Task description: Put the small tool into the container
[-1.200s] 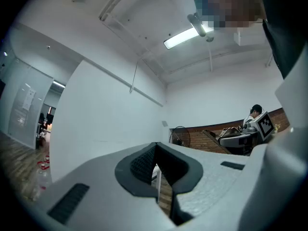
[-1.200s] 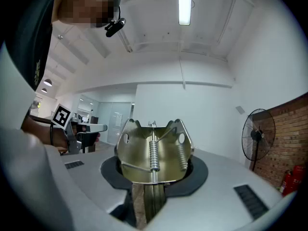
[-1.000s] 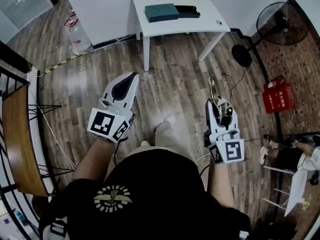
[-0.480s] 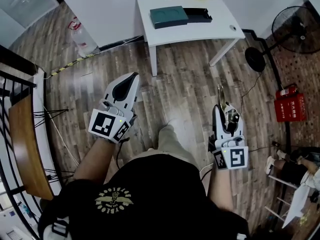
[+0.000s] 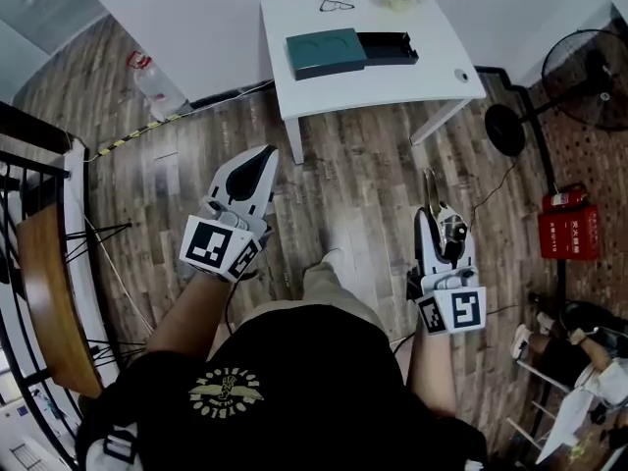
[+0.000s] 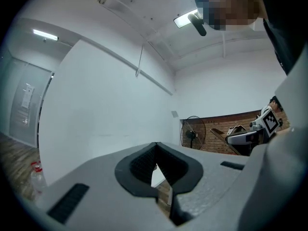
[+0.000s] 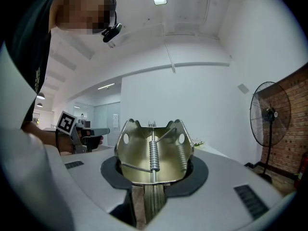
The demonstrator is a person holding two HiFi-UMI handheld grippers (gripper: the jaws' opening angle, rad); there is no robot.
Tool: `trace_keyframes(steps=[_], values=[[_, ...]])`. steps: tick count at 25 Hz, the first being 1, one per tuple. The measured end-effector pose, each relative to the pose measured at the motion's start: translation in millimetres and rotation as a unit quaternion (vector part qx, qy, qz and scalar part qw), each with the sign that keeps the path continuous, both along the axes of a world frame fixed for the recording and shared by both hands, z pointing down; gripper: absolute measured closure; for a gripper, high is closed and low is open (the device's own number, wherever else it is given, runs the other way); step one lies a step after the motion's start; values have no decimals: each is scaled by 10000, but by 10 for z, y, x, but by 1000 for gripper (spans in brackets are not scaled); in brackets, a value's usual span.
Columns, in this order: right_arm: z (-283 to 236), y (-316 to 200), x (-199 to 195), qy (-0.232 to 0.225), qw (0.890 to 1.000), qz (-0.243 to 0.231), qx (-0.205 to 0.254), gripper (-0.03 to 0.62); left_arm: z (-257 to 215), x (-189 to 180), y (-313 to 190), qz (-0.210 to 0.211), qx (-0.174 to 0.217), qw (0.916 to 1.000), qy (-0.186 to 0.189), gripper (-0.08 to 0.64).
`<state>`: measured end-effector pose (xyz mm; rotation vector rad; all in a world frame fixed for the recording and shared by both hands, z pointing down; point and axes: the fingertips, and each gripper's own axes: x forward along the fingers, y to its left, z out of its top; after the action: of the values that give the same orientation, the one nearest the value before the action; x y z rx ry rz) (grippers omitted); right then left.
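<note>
One tool in transit, table coming up

Small brass-coloured tool (image 7: 153,154), a sheet-metal body w/ a coil spring down the middle, sits clamped btwn the jaws of the right gripper (image 5: 433,216). Its upper part sticks out fwd past the tips. Pos.: over bare wood floor, well apart from the table. Left gripper (image 5: 265,155): jaws together, nothing in them.

Change vs. a second ago: white table (image 5: 422,77) sits lower and larger in head view, and the fan (image 5: 589,72) has slid toward the right edge. Both grippers are in approx. the same pos. relative to the body, and the grip on the tool is unchanged. Reading: person is walking up to the table. The carry is under way; placing not yet begun.

On the table, a flat teal box (image 5: 326,52) touches a black open tray (image 5: 389,47) on its right. The tray looks like the container and the teal piece poss. its lid; cannot tell for sure.

Writing:
- Red box (image 5: 567,226) on the floor carries white characters, too small to read.
- Emblem (image 5: 224,391) w/ lettering on the person's black shirt is illegible.
- Each gripper's cube has square b/w markers, no text.
- No brand seen on the tool.
</note>
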<state>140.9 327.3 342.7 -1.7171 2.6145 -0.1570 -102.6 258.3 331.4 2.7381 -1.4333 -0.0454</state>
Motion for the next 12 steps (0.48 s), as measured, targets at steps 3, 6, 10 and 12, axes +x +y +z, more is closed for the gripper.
trace_keyframes(steps=[3,6,10,12], values=[[-35,-283,128,-30,10000,-88,13,459,-52,121,-290,-64,44,10000,36,554],[-64,-542,207,-47,9998,-207,39,459,-101,217,-495,-121,93,9999,73,554],[-56,-830,257,-86,9993,-359,3,459,-82,221,-657,-289,89,9995,108,554],[-33,-882,250,-147,9989,-433,-53,459,-45,170,-657,-397,36,9991,131,553]])
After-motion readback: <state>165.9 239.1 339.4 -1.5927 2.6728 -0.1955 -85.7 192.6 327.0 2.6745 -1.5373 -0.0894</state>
